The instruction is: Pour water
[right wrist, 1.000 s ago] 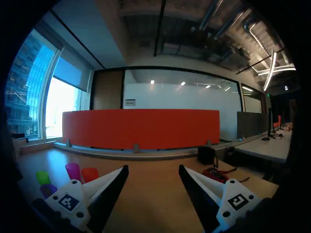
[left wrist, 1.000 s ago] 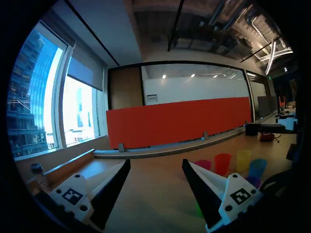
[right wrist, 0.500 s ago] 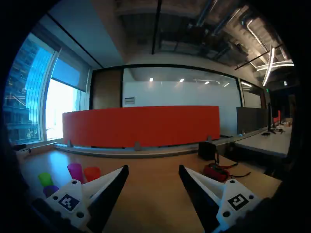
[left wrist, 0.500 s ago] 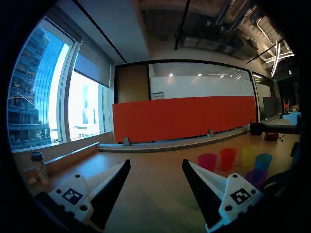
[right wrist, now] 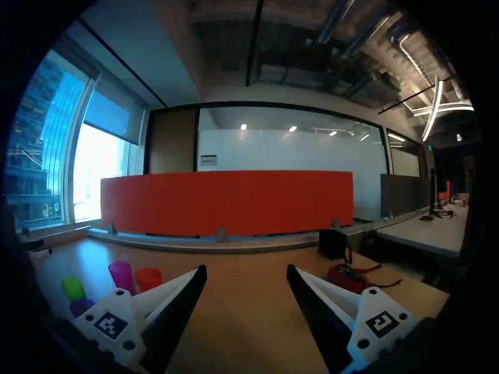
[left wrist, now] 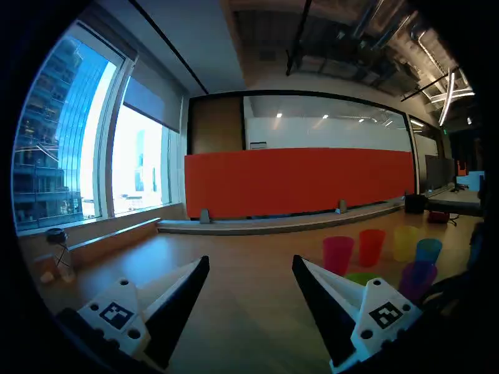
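Several coloured plastic cups stand on the wooden table. In the left gripper view they sit to the right of my open left gripper (left wrist: 251, 265): a pink cup (left wrist: 337, 254), a red cup (left wrist: 371, 247), a yellow cup (left wrist: 405, 242), a blue cup (left wrist: 428, 250), a purple cup (left wrist: 416, 280) and a green cup (left wrist: 360, 277) partly behind the right finger. In the right gripper view my right gripper (right wrist: 246, 274) is open and holds nothing; a magenta cup (right wrist: 121, 275), a red cup (right wrist: 148, 278), a green cup (right wrist: 73, 287) and a purple cup (right wrist: 81, 306) stand at lower left.
An orange divider panel (left wrist: 299, 181) runs along the table's far edge. A black box (right wrist: 331, 244) and a red object with cables (right wrist: 347, 276) lie to the right. A window ledge with a small stand (left wrist: 57, 237) is at left. More desks (right wrist: 430, 234) stand at right.
The left gripper has swung and tilted so the cups sit more to the left and more fully in its view. The right gripper has hardly moved.
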Tool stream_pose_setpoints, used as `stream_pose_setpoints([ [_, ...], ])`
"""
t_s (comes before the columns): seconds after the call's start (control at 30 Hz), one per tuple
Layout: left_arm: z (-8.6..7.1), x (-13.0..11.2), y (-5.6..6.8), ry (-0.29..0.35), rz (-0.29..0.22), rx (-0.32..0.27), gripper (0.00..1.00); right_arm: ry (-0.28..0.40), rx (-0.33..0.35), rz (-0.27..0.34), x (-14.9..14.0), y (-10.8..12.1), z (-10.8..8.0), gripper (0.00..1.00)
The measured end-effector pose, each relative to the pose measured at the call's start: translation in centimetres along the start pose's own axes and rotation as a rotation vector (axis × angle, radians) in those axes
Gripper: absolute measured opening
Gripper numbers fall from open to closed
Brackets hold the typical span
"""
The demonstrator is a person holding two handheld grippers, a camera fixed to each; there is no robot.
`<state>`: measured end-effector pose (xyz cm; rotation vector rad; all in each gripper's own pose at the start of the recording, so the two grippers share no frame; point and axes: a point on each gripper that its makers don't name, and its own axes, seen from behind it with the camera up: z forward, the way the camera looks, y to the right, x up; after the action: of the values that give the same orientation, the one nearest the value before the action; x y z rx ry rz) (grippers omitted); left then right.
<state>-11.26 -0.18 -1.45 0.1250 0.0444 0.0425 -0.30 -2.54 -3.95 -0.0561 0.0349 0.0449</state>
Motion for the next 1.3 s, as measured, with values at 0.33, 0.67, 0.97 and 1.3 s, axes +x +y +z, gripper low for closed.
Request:
stream_pose_setpoints([
  [0.33,0.3,-0.4,0.2,-0.005,-0.033,-0.019,0.99,0.006,-0.006,-0.003,0.3,0.3,-0.1,0.99],
  [0.67,0.4,-0.8,0.2,-0.016,-0.040,-0.031,0.99,0.009,-0.011,-0.006,0.5,0.4,-0.2,0.99],
  [0.97,0.6,-0.8,0.0,-0.017,-0.040,-0.028,0.99,0.011,-0.014,-0.005,0.5,0.7,-0.3,0.99],
  [1.3,0.5,-0.8,0.1,-0.018,-0.040,-0.028,0.99,0.011,-0.019,-0.001,0.5,1.0,-0.3,0.99],
])
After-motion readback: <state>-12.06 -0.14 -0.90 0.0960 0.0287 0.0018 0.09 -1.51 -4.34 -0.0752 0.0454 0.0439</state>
